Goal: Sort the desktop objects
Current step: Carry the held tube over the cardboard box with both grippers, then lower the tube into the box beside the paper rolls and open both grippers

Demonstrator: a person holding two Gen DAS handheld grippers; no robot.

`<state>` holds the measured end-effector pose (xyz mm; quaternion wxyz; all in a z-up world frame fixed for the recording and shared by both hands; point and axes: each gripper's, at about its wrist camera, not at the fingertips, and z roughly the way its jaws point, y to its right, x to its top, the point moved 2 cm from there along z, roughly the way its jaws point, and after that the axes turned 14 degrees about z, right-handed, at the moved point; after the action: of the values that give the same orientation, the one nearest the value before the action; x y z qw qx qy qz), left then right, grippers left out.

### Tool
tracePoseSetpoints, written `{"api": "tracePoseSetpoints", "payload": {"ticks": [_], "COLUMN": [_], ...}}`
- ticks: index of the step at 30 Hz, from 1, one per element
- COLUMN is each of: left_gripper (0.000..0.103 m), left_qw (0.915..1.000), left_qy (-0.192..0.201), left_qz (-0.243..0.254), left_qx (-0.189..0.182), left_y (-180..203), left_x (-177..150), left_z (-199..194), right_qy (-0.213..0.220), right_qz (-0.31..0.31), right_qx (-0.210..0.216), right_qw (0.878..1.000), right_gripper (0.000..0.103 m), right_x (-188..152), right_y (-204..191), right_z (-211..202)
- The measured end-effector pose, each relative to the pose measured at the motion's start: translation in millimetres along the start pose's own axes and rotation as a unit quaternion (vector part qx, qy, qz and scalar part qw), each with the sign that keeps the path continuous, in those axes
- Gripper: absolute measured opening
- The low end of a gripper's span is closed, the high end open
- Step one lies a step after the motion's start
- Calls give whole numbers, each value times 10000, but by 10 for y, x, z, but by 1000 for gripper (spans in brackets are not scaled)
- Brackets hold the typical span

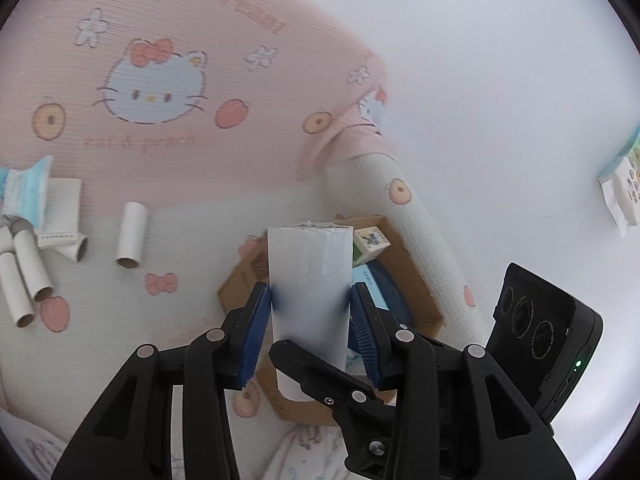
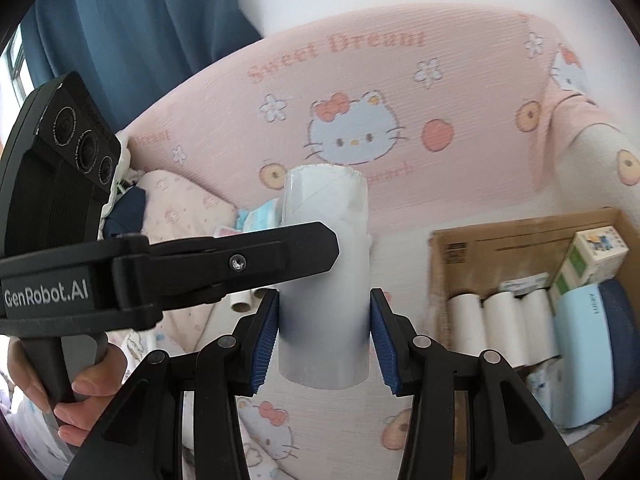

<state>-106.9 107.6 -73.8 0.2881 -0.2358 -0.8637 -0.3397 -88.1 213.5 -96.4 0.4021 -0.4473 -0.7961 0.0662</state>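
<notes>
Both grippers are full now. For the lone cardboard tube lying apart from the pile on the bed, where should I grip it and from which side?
Grip the lone cardboard tube at mid-length, coming from above with the jaws across its round sides. It lies flat, open end toward the camera, with clear bedsheet on both sides. The other tubes lie further left, so neither finger should snag.
</notes>
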Motion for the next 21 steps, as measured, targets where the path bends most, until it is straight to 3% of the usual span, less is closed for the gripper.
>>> {"api": "tracePoseSetpoints", "payload": {"ticks": [7, 21], "left_gripper": [44, 45], "left_qw": [9992, 9970], "left_qy": [-198, -651], "left_qz": [332, 90], "left_qx": [-76, -408], "left_y": [404, 829], "left_x": [14, 199], "left_z": [300, 1129], "right_qy": [58, -184], "right_qz": [99, 413], "right_qx": [-36, -491], "right_qw": [9999, 9978], "right_gripper": [42, 42], "right_x": [174, 382], "right_y": [344, 1082], "right_z": [-260, -427]}}
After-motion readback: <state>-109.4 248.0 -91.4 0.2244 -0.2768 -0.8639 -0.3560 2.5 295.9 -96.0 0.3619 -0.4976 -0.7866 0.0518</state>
